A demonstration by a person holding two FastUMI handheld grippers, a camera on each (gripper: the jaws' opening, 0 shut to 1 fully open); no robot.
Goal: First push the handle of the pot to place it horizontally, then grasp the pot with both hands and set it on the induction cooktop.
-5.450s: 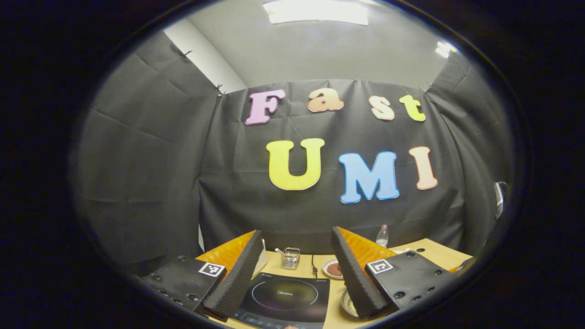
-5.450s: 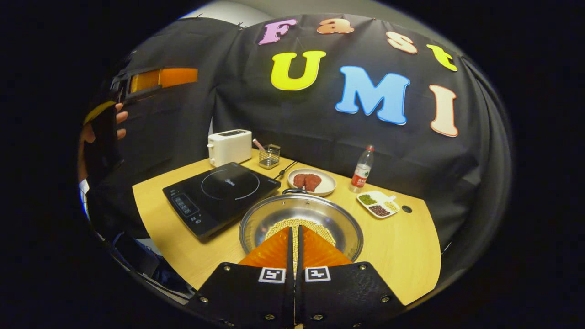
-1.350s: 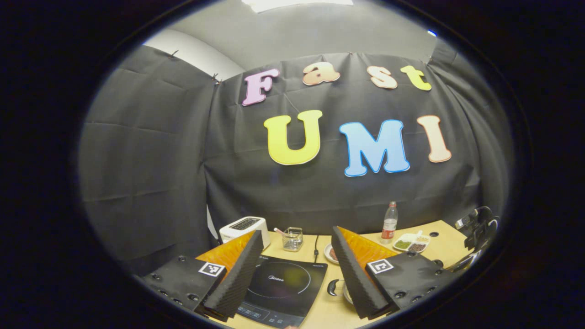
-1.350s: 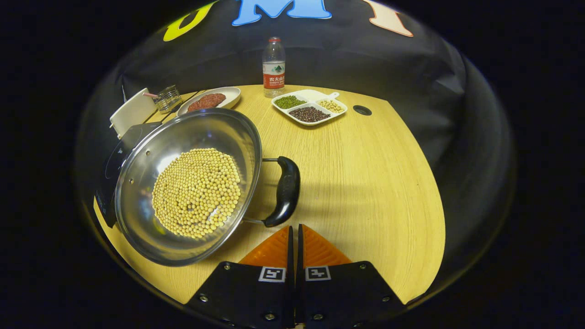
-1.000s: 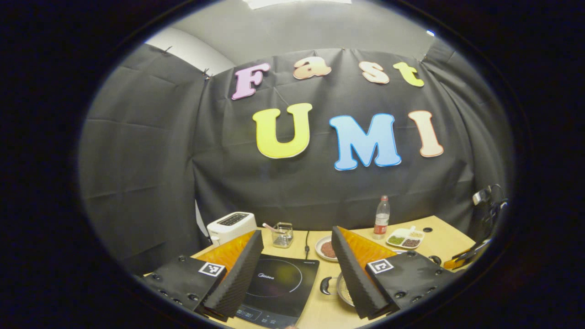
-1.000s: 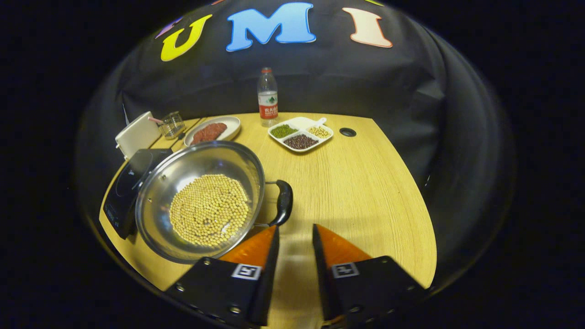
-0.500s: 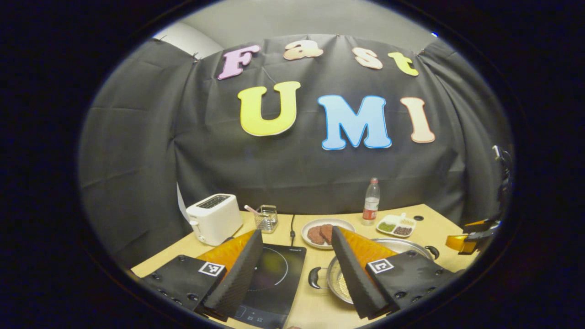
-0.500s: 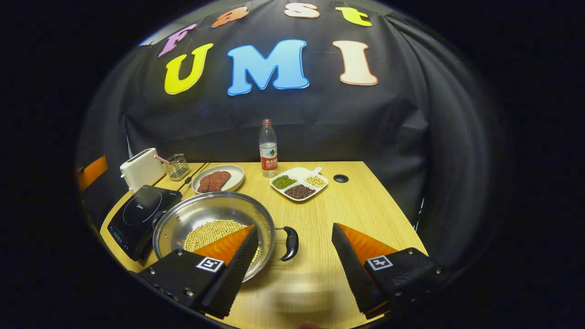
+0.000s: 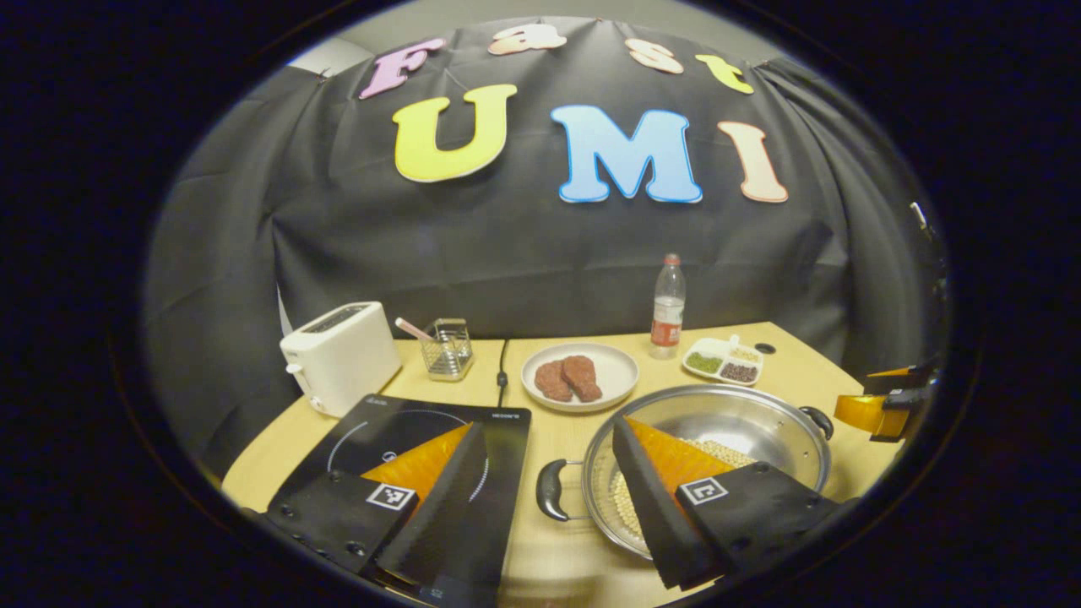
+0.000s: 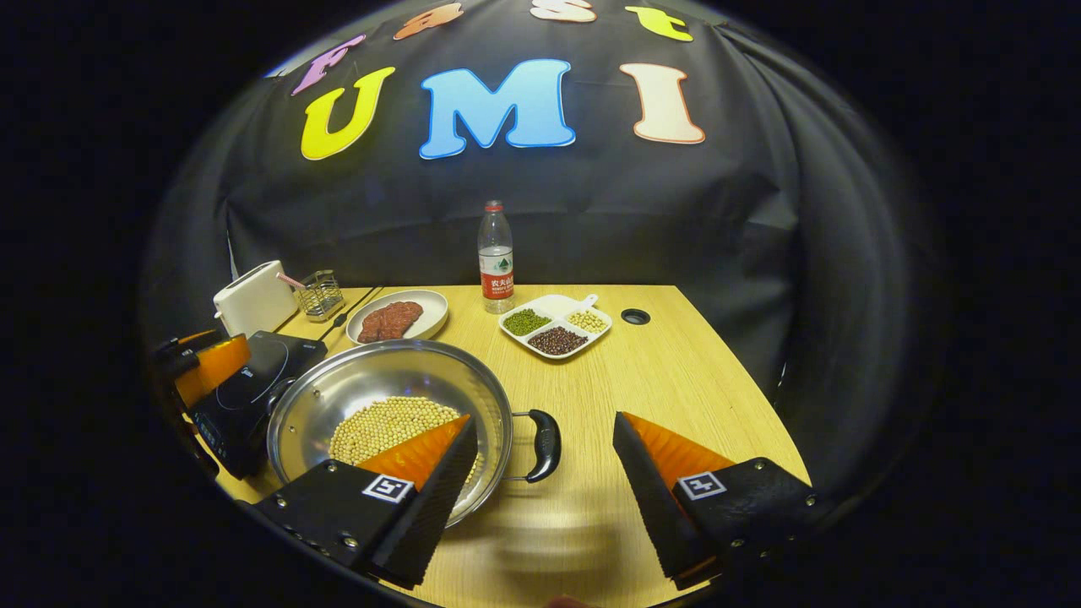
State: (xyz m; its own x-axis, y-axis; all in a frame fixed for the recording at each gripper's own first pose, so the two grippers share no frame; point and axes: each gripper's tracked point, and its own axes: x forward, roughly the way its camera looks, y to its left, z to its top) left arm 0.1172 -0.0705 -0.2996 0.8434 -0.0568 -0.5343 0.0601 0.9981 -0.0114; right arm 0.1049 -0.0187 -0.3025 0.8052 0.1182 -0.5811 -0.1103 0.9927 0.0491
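The steel pot (image 10: pixel 393 405), with yellow beans at its bottom, stands on the wooden table (image 10: pixel 676 371) just beside the induction cooktop (image 9: pixel 422 431), not yet on it. Its two black loop handles lie on one line that runs across the table from side to side, so the handle axis looks already horizontal; the pushing step seems done and the two-handed grasp is the step in hand.

In the right gripper view, the right gripper (image 10: pixel 545 498) has its fingers spread wide, and nothing is between them. The right handle (image 10: pixel 545 445) lies between the two fingers, a little ahead of them and nearer to the left finger, which overlaps the pot's rim in the picture. This handle's long side runs away from the camera, along the fingers' own direction, so the fingers can close across its thin side.

In the left gripper view, the left gripper (image 9: pixel 549 498) is also wide and empty. The left handle (image 9: pixel 551 490) sits between its fingers, close to the middle. Its left finger hangs above the cooktop and its right finger above the pot's bowl.

Each gripper is therefore the nearer one to its own handle. The coming move probably asks both to go forward and down until each handle stands between the pads, then to close. The cooktop lies on the pot's left side, so the carry will be short and leftward.
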